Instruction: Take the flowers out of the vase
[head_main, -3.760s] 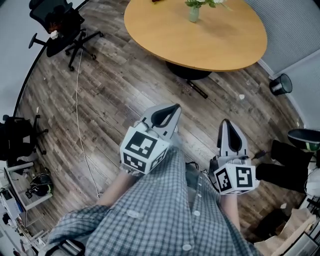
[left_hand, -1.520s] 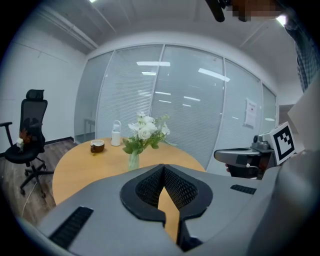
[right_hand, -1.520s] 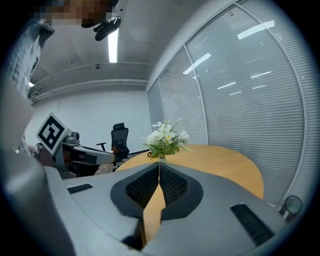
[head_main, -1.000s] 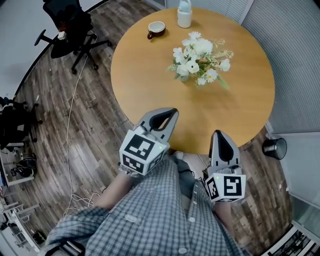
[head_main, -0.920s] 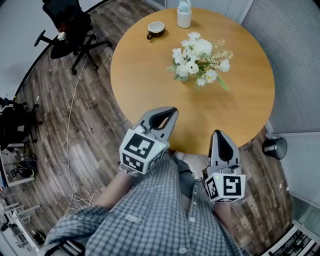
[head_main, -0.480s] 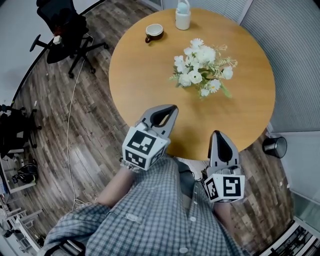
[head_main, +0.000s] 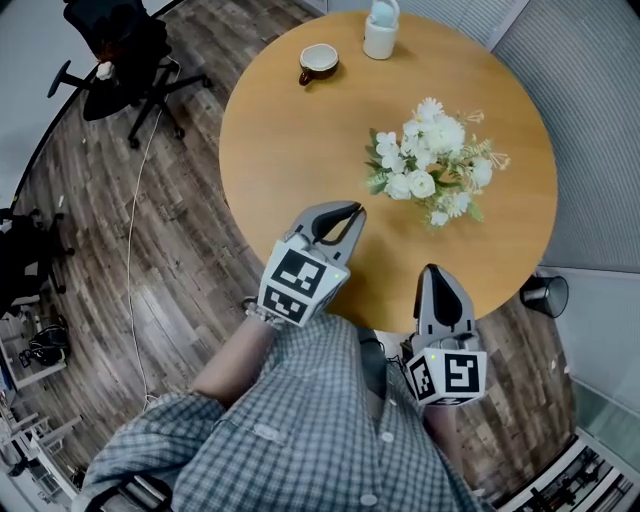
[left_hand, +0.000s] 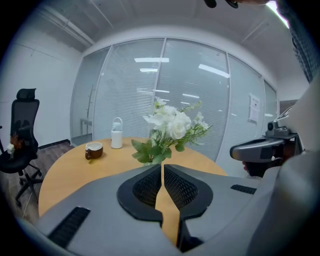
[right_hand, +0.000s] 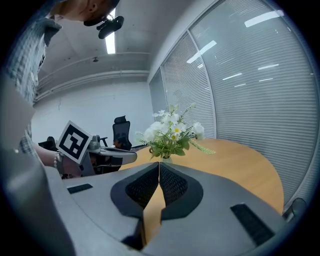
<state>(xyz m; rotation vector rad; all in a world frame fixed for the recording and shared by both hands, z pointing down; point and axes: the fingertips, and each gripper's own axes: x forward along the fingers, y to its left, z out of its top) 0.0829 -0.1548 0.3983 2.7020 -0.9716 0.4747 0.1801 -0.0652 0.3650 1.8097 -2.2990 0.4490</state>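
Observation:
A bunch of white flowers (head_main: 432, 168) with green leaves stands in a vase on the round wooden table (head_main: 300, 150); the blooms hide the vase from above. From the right gripper view the flowers (right_hand: 171, 131) rise over the small vase (right_hand: 165, 160). My left gripper (head_main: 352, 210) is shut and empty, its tips over the table's near edge, left of the bouquet. The flowers (left_hand: 170, 127) show ahead in the left gripper view. Just short of the table's near rim, my right gripper (head_main: 433, 270) is shut and empty.
A brown-and-white cup (head_main: 319, 62) and a small white jug (head_main: 380, 34) stand at the table's far side. A black office chair (head_main: 110, 55) is on the wooden floor at far left. A black bin (head_main: 545, 293) sits by the glass wall at right.
The table and flowers have come nearer as I walked up. Both grippers moved forward toward the table, the left one now over its edge. Both stayed shut.

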